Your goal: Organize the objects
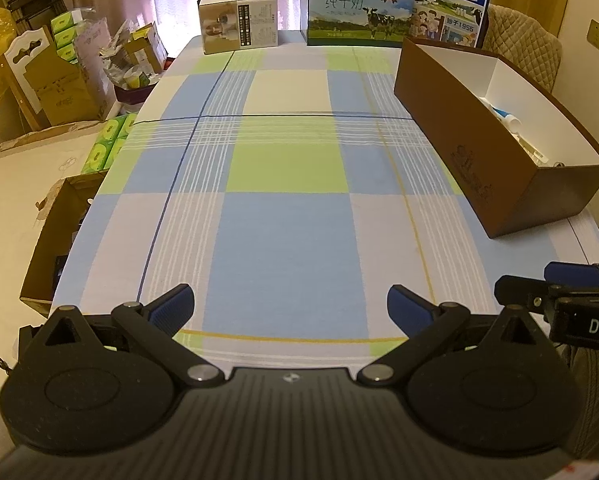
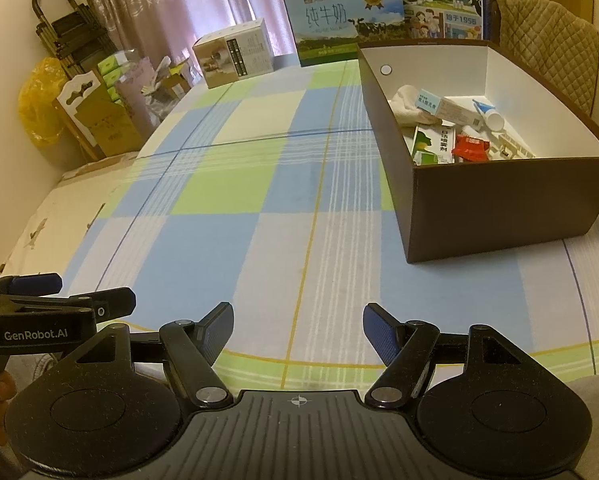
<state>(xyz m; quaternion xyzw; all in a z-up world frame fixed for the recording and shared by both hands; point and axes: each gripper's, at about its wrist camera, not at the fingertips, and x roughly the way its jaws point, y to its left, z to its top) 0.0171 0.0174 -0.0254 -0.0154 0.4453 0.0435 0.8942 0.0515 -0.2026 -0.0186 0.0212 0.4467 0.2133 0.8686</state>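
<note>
A brown open box (image 2: 499,204) with a white inside stands on the right of the checked tablecloth (image 2: 259,184); it also shows in the left wrist view (image 1: 451,136). It holds several small items: a white cloth (image 2: 407,104), a light blue carton (image 2: 439,106), a white tube (image 2: 491,118), a green-white pack (image 2: 431,144) and a red packet (image 2: 470,148). My left gripper (image 1: 290,308) is open and empty over the near table edge. My right gripper (image 2: 298,326) is open and empty beside it, in front of the box.
A small beige carton (image 1: 238,22), a milk carton box (image 1: 355,12) and a blue milk box (image 1: 449,4) stand at the table's far edge. Cardboard boxes and green tissue packs (image 1: 107,140) lie left of the table. A padded chair (image 2: 547,44) stands behind the brown box.
</note>
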